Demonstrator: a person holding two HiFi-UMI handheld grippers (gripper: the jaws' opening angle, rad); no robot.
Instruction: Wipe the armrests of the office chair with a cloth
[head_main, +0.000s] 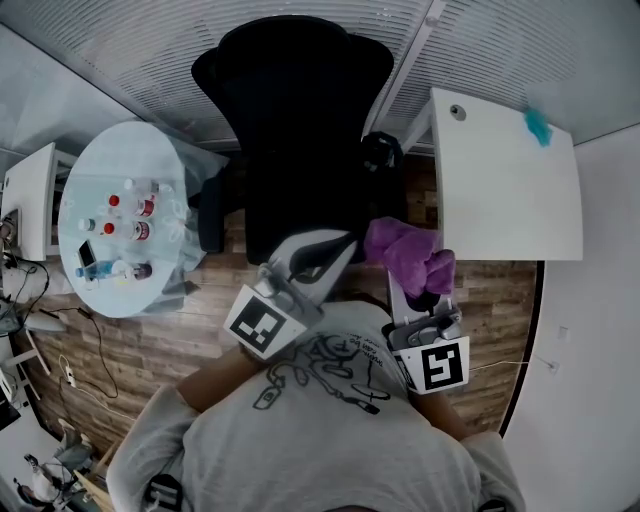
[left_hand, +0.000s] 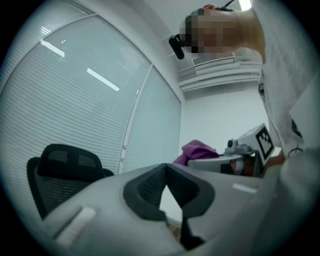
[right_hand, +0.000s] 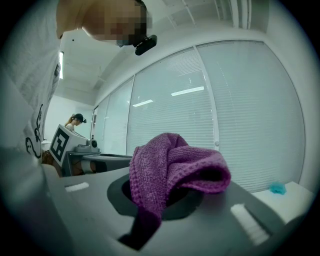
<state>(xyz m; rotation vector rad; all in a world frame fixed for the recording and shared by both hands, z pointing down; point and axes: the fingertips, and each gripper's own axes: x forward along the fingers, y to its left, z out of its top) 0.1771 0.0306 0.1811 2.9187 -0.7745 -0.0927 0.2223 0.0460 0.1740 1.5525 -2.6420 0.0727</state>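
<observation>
The black office chair (head_main: 290, 120) stands ahead of me, its left armrest (head_main: 210, 215) and right armrest (head_main: 384, 155) to either side of the seat. A purple cloth (head_main: 405, 250) hangs bunched from my right gripper (head_main: 428, 292), which is shut on it just in front of the seat's right side. In the right gripper view the cloth (right_hand: 170, 170) drapes over the jaws and hides the tips. My left gripper (head_main: 343, 241) hovers over the seat's front edge, shut with nothing in it; its pads (left_hand: 150, 187) meet at the tip. Neither gripper touches an armrest.
A round glass table (head_main: 100, 290) with several small bottles stands left of the chair. A white desk (head_main: 500, 190) with a teal item (head_main: 538, 125) is at the right, close to the right armrest. Window blinds run behind the chair; the floor is wood.
</observation>
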